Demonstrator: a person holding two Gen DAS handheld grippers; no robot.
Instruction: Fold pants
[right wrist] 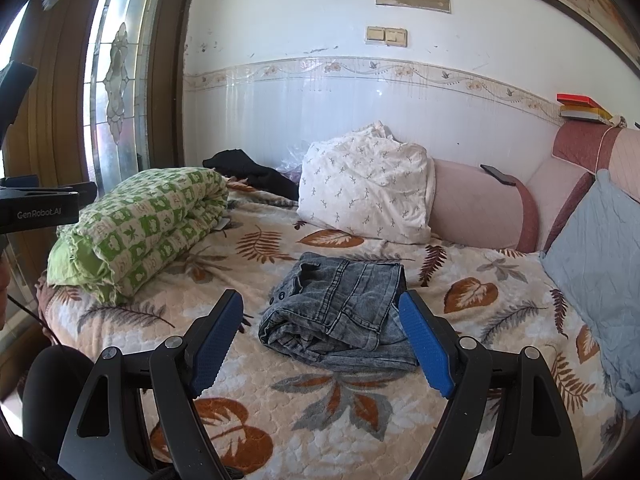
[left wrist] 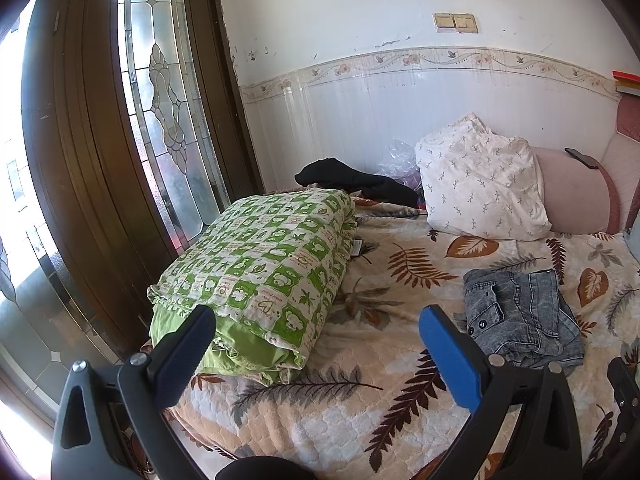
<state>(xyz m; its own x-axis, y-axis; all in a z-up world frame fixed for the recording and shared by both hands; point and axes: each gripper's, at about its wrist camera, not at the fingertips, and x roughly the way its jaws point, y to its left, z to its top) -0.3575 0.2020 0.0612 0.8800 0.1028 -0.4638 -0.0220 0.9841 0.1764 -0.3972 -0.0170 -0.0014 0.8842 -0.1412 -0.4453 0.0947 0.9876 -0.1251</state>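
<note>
Both grippers are held above the bedspread [right wrist: 320, 420], nothing gripped. The left gripper [left wrist: 316, 344] and right gripper [right wrist: 322, 336] are spread wide.

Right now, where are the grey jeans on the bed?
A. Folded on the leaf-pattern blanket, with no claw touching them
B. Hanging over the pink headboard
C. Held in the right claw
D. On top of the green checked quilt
A. The grey jeans lie folded in a compact stack on the leaf-pattern blanket, apart from the green quilt, and the right claw and the left claw are both open and empty.
</note>
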